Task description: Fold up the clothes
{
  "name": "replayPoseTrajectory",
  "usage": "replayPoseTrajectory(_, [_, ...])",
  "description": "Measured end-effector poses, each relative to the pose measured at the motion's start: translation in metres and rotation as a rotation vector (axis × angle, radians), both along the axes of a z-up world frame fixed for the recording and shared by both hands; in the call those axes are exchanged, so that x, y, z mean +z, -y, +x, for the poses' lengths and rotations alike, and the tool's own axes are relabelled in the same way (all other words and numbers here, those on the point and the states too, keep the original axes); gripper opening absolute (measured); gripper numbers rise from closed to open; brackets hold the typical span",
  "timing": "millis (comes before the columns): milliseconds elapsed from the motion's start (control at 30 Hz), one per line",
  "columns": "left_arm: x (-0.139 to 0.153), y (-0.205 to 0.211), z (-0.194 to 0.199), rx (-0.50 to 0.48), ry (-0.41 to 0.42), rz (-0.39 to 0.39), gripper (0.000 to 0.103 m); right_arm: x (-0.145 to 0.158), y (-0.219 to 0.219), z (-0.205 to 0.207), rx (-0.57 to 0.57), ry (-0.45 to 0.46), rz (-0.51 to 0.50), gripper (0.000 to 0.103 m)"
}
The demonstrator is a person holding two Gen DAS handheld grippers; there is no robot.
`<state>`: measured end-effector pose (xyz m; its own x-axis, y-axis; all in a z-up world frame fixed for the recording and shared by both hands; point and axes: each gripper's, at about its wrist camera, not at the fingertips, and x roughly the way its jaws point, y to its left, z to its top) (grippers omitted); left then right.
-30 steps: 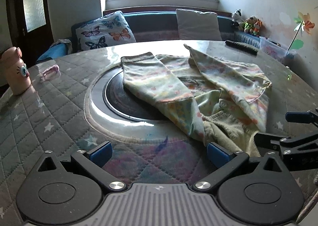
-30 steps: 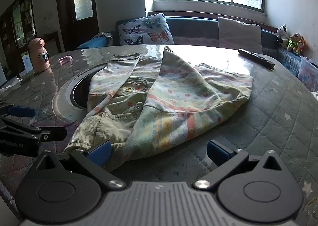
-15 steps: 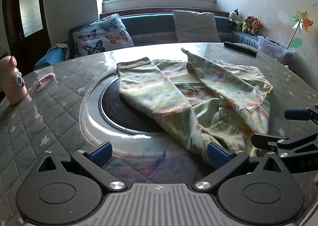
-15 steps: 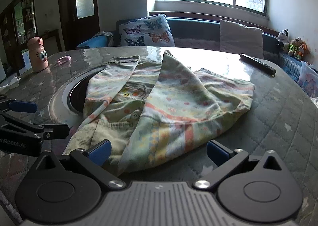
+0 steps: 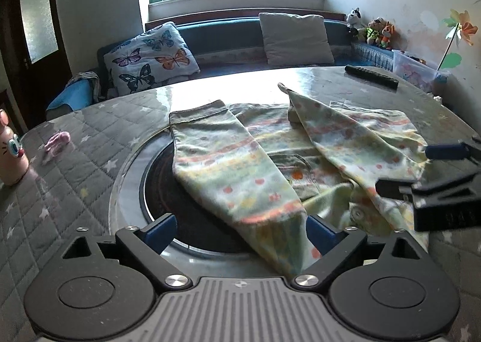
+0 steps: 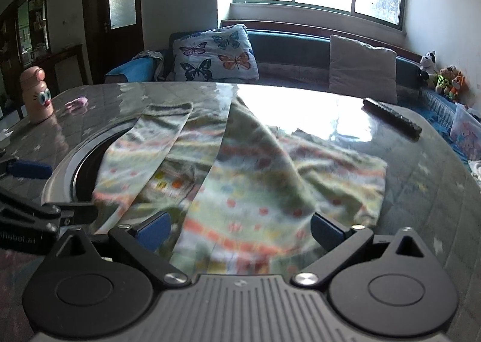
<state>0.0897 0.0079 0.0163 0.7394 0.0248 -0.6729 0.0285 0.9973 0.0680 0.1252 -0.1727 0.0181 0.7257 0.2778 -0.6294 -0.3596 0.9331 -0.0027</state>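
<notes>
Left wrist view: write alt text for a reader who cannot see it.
A pastel patterned garment lies on a round quilted table, both sleeves folded inward, its near edge between the open left gripper's blue-padded fingers. The right gripper reaches in from the right; a remote lies at the table's far edge.

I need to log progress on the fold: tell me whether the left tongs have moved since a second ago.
Yes. The left tongs have moved forward: the garment now lies between their open blue tips, and the black round inset of the table sits nearer the camera.
</notes>
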Motion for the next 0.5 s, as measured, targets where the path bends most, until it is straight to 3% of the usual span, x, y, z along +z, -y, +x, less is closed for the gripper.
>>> replayPoseTrajectory(400, [-0.002, -0.006, 0.069, 0.000, -0.031, -0.029, 0.076, -0.004, -0.016, 0.093, -0.006, -0.023, 0.019, 0.088])
replayPoseTrajectory(500, [-0.005, -0.011, 0.088, 0.005, -0.040, -0.039, 0.076, -0.007, -0.021, 0.115, 0.002, -0.031, 0.034, 0.086])
